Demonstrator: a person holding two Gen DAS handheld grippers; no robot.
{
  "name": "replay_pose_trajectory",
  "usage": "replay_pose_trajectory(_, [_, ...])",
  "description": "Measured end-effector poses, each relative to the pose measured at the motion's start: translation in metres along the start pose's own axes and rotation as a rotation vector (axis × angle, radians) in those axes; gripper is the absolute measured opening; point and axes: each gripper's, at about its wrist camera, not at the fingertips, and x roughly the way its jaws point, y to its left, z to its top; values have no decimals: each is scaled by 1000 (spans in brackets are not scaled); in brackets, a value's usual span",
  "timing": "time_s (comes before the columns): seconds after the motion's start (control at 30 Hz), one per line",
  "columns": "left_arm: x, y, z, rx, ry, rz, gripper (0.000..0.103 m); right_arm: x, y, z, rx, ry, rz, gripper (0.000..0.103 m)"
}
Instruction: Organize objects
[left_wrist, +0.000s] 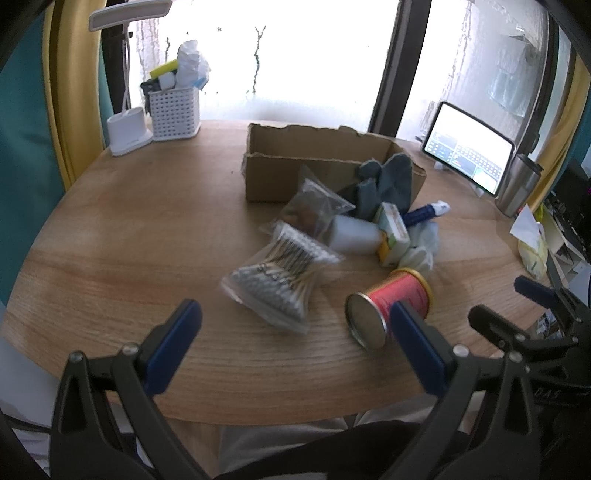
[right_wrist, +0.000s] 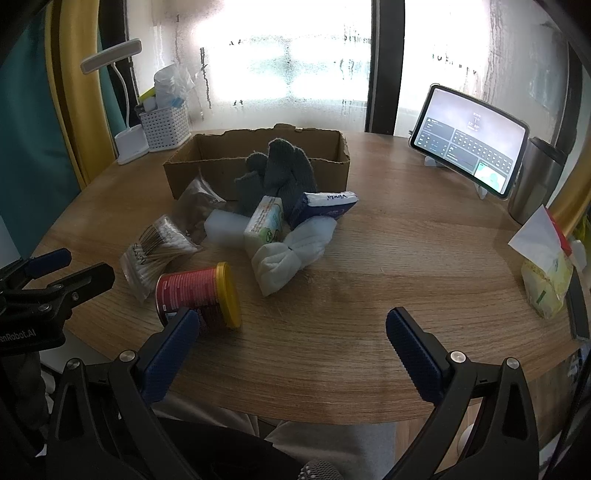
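both the left gripper (left_wrist: 295, 343) and right gripper (right_wrist: 293, 345) gape wide, empty. the red can (right_wrist: 197, 293) on its side could roll off the bench (right_wrist: 388, 266) near edge if nudged.

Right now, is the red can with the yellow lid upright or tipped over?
Tipped over. The red can lies on its side on the table, yellow lid facing sideways, metal base toward the cameras.
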Motion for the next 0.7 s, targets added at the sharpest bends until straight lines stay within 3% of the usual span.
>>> replay_pose_trajectory(0.7, [0,-1,0,-1,3,-3,103,4,-2,0,28,18,11,103])
